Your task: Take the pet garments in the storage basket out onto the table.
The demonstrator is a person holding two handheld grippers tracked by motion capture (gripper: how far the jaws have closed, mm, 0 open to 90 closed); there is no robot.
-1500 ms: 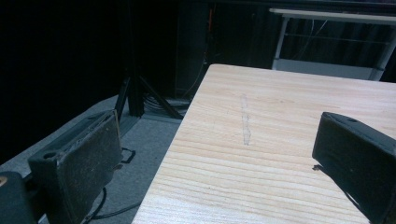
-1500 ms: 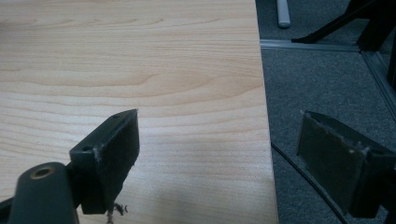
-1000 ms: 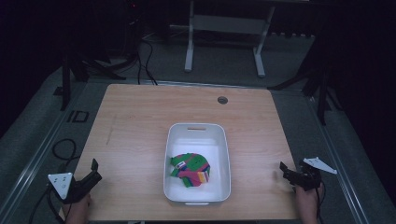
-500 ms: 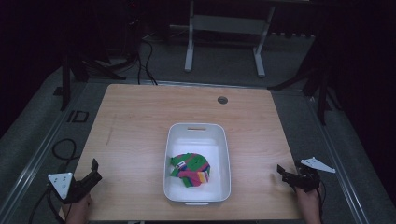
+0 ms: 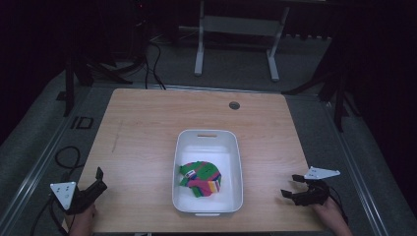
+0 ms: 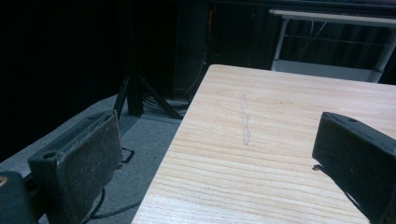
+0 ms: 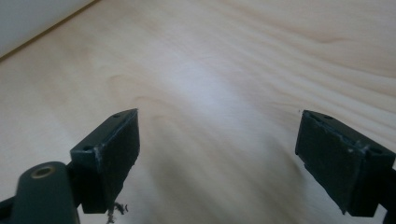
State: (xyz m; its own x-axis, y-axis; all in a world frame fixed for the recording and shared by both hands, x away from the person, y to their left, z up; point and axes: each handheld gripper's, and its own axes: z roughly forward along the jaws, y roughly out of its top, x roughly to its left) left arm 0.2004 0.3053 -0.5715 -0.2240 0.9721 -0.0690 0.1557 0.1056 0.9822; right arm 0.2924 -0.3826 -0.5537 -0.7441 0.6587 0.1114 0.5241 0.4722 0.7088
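The right gripper (image 5: 291, 187) sits low over the near right part of the wooden table (image 5: 147, 128), its jaws spread wide with nothing between them; in the right gripper view only bare wood grain lies between the two black pads (image 7: 109, 154). The left gripper (image 5: 100, 180) is at the near left corner, jaws likewise wide apart and empty, and the left gripper view looks along the table's left edge with a faint grey streak (image 6: 244, 123) on the wood ahead.

Between the two grippers, well apart from each, stands one white bin (image 5: 235, 162) near the front middle of the table. In it lies one crumpled cloth (image 5: 200, 179), striped in green, pink, yellow and dark blue, bunched toward the bin's near half. The right gripper points toward the bin from its right side; the left one angles up the table past the bin's left side.

A small white tag shows on the cloth, but any writing on it is too small to read.

One round grommet (image 5: 234, 105) sits near the table's far edge
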